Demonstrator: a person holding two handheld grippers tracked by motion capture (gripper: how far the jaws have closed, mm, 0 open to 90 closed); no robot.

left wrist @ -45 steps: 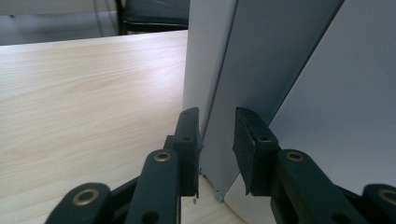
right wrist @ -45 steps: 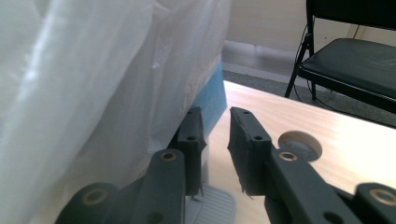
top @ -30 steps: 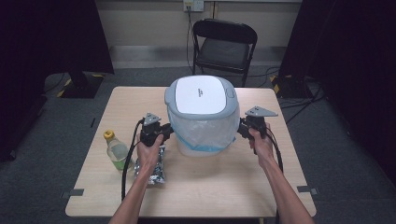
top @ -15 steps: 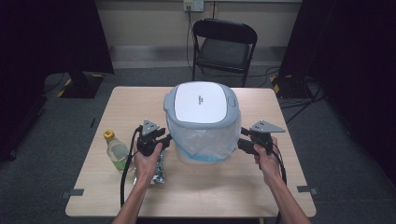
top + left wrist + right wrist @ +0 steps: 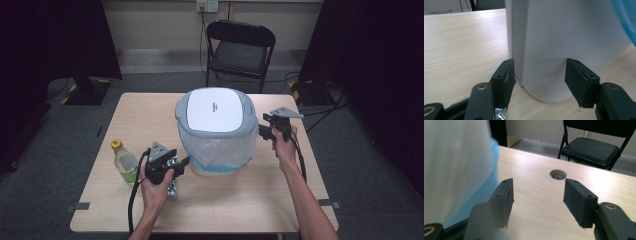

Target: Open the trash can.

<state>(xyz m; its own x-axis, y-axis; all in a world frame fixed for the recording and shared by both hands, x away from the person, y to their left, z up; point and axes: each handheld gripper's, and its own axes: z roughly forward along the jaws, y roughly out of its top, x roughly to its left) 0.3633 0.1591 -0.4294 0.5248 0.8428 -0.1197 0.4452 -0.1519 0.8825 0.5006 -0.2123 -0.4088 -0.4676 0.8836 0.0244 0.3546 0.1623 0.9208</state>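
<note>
A white bin [image 5: 215,145] with a grey-rimmed lid [image 5: 216,110] and a blue bag liner [image 5: 200,152] stands mid-table. My left gripper [image 5: 184,163] sits low at the bin's front left. In the left gripper view its jaws have just been opening and the left gripper [image 5: 540,80] stands open, the bin's white wall [image 5: 554,37] just beyond the pads, untouched. My right gripper [image 5: 263,131] hovers by the bin's right side. Its jaws have also just been opening, and the right gripper [image 5: 537,197] holds nothing; the blurred bin [image 5: 454,165] and blue liner [image 5: 486,187] lie to its left.
A small bottle [image 5: 125,162] with a yellow cap stands left of my left hand. A foil packet [image 5: 172,189] lies under that hand. The table [image 5: 150,115] has a round hole [image 5: 558,174]. A black folding chair [image 5: 239,50] stands behind the table.
Both grippers have opened and come off the bin's sides. The left one drew back toward the table's front; the right one dipped toward the front, then returned beside the bin.
</note>
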